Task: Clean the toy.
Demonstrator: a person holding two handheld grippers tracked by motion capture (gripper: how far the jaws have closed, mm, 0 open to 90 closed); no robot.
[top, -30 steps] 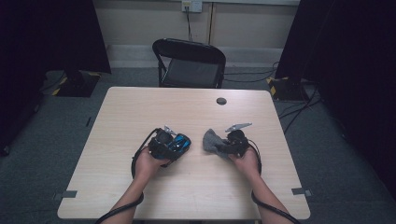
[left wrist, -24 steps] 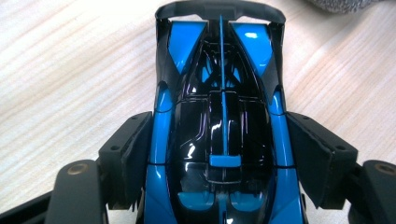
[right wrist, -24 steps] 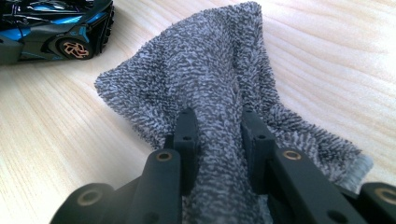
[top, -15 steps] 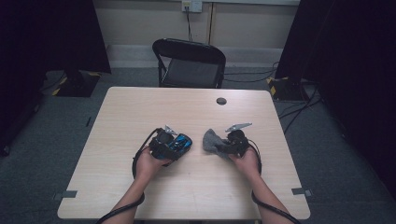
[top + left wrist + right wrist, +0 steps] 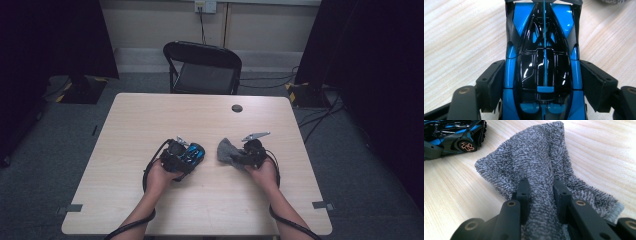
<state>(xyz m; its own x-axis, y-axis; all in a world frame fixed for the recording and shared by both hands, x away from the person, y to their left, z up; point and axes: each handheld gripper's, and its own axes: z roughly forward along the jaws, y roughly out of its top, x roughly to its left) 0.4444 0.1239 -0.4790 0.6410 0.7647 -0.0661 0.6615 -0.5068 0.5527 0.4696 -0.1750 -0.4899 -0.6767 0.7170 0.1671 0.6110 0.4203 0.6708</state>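
**Lengthwise, a toy car sat between the left jaws**

The blue-and-black toy car (image 5: 544, 62) rested on the table (image 5: 130, 210), its long axis running straight away along the left gripper (image 5: 541, 82). The jaws had just been opening, flanking the car's sides. The right gripper (image 5: 541, 190) pinched a grey cloth (image 5: 536, 162) nearby.
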